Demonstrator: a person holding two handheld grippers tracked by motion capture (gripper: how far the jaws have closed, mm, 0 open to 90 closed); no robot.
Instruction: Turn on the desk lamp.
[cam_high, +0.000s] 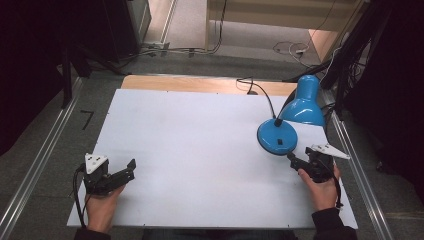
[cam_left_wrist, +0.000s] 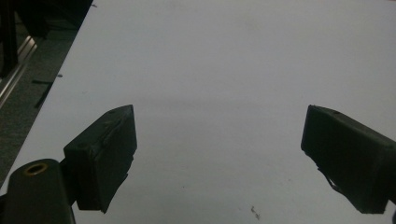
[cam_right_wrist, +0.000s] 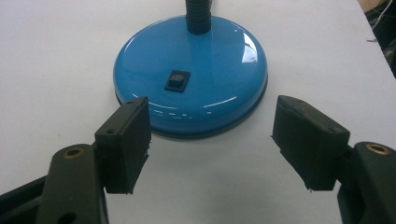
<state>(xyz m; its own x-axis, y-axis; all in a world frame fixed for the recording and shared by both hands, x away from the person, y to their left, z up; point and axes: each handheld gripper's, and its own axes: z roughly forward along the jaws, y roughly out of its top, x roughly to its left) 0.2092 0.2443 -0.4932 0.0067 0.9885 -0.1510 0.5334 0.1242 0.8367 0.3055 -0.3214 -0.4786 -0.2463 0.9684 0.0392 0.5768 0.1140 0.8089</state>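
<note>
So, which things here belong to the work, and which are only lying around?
In use:
- lamp, with base and switch
- right hand-held gripper, open, facing the base

Lying about:
- left hand-held gripper, open over bare table
- cables on the floor

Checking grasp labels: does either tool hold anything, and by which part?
Nothing is held. Right tool is open before the lamp base; left tool is open over bare table.
</note>
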